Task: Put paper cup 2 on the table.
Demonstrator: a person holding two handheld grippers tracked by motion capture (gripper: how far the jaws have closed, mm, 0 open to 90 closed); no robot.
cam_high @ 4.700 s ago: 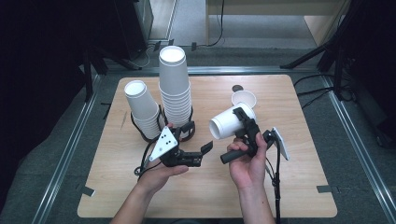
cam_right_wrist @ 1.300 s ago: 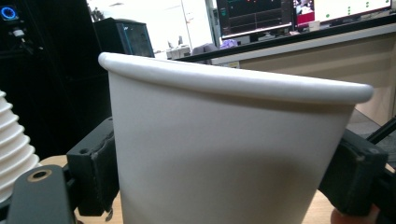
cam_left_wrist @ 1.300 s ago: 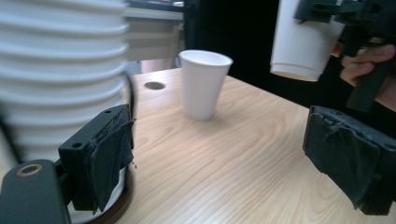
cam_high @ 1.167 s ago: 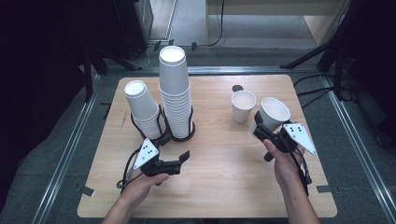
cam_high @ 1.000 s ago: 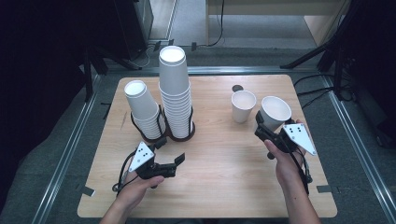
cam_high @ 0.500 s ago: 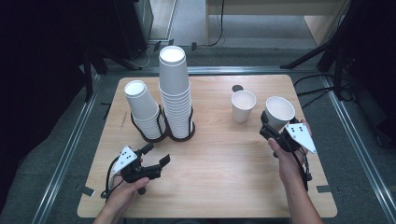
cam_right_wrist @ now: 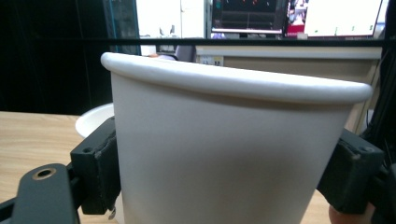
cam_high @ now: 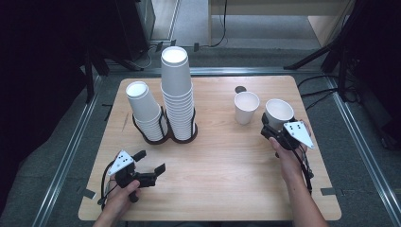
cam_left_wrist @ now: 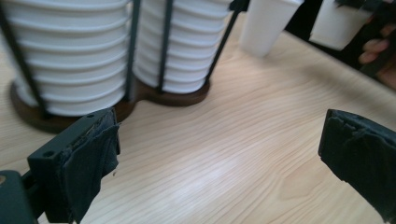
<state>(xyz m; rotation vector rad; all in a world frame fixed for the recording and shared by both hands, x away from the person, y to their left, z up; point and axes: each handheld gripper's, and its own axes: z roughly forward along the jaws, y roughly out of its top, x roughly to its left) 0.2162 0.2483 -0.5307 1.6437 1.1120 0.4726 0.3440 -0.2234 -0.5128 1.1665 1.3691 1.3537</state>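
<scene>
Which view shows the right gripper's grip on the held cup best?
The right gripper view: the held cup sits upright with both pads pressed on its sides. The high view shows its open mouth above the right gripper. The left gripper view catches only its corner.

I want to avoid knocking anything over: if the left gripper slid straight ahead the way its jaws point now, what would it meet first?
Probably the cup holder with its stacked cups; the open left gripper aims slightly right of it, so depth leaves this uncertain.
</scene>
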